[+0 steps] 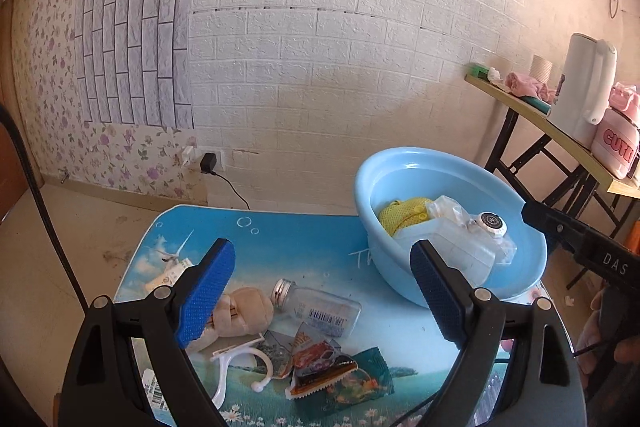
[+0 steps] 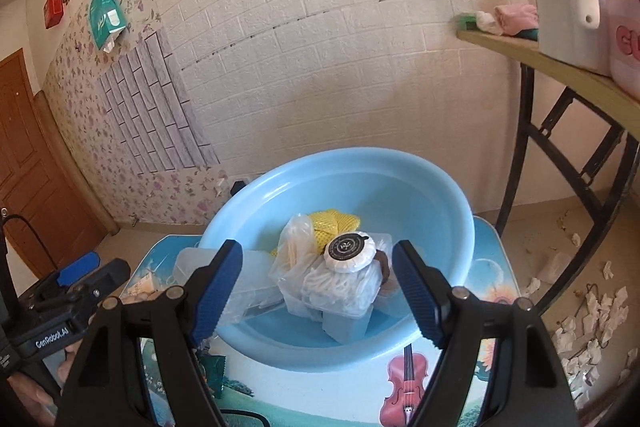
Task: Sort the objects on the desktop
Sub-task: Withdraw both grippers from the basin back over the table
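Both tongs spread, empty, above printed table mat (image 1: 304, 247).
Glass bottle (image 1: 316, 309), wrappers (image 1: 332, 367) in left view only; blue basin (image 2: 452, 223) filled; brick-pattern wall (image 1: 360, 47).

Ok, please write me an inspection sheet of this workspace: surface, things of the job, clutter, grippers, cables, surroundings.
Surface: small table with a printed blue scenery top.
Job's things: blue basin holds a yellow mesh item, clear plastic boxes and a round wrapped puck. Still on the table: glass bottle lying down, beige plush toy, snack wrappers, white plastic hook.
Clutter: paper scraps on the floor.
Grippers: left gripper open, empty; right gripper open, empty, before the basin.
Cables: charger cable from the wall socket.
Surroundings: folding side table with a white kettle; brick-pattern wall.
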`<state>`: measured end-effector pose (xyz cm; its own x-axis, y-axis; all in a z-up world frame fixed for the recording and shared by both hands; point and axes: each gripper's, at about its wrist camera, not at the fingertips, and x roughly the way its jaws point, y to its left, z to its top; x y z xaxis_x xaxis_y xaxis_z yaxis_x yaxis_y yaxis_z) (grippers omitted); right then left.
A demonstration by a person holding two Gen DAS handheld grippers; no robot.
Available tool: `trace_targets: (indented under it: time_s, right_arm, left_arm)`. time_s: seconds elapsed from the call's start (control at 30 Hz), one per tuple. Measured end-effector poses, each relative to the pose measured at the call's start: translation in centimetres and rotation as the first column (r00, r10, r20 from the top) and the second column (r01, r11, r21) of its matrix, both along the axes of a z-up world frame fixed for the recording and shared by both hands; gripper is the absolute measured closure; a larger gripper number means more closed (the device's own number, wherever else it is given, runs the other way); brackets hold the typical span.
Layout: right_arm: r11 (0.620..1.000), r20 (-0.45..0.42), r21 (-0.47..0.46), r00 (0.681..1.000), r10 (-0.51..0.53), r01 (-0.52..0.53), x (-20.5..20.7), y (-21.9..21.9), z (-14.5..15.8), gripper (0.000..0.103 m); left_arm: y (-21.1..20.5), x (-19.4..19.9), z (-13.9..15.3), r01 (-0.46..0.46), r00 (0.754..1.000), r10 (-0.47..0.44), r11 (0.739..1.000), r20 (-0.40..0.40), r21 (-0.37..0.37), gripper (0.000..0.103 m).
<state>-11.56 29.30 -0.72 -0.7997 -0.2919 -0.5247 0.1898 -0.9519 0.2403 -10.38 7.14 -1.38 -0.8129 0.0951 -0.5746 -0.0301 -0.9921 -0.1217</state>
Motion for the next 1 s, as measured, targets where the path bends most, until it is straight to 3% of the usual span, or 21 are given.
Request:
trace_targets:
  time_s: [0.27, 0.67, 1.0]
  right_arm:
    - [0.997, -0.030, -0.015, 0.996, 0.081, -0.081, 3.2, -3.9, 0.6, 0.025]
    - [0.994, 0.109, 0.026, 0.989, 0.103, -0.106, 5.5, -8.0, -2.5, 0.025]
    - [0.985, 0.142, 0.078, 0.980, 0.142, -0.154, 6.6, -10.4, -3.6, 0.025]
  left_arm:
    - [-1.8, 2.4, -0.1, -0.011, 1.000, 0.010, 0.998, -0.021, -0.063, 0.010]
    - [-6.6, 6.2, -2.1, -0.048, 0.999, 0.049, 0.993, 0.009, -0.106, 0.009]
    - [-9.5, 7.1, -3.7, -0.084, 0.995, 0.088, 0.992, 0.040, -0.095, 0.009]
